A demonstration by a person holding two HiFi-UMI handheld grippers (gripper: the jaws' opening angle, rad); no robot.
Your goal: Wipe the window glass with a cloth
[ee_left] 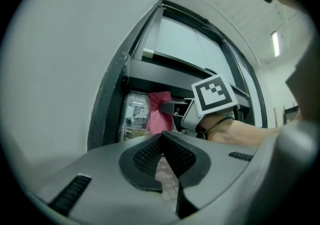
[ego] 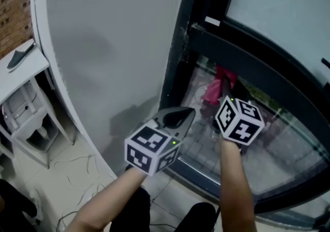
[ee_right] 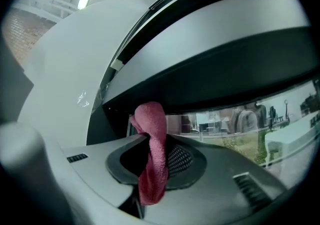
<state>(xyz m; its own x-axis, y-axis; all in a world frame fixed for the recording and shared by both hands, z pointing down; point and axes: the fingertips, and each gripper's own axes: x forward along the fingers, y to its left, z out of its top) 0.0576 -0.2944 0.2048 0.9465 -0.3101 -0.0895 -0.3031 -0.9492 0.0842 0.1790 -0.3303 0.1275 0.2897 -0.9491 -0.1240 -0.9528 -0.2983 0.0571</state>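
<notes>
A pink cloth (ego: 216,87) is pressed near the lower window glass (ego: 268,159), just under the dark crossbar (ego: 247,50). My right gripper (ego: 226,92) is shut on it. In the right gripper view the cloth (ee_right: 154,154) hangs folded between the jaws, its top bulging above the right gripper (ee_right: 150,138), with the glass (ee_right: 235,121) behind. My left gripper (ego: 184,114) hovers left of the right one, near the dark upright frame (ego: 178,55), shut and empty. In the left gripper view the left gripper (ee_left: 162,138) points at the cloth (ee_left: 159,111) and the right gripper's marker cube (ee_left: 214,94).
A white wall (ego: 103,45) runs along the left of the window. A white stand (ego: 23,97) sits at the far left, with thin cables (ego: 77,169) on the pale floor below. Brick wall (ego: 13,9) shows at the top left.
</notes>
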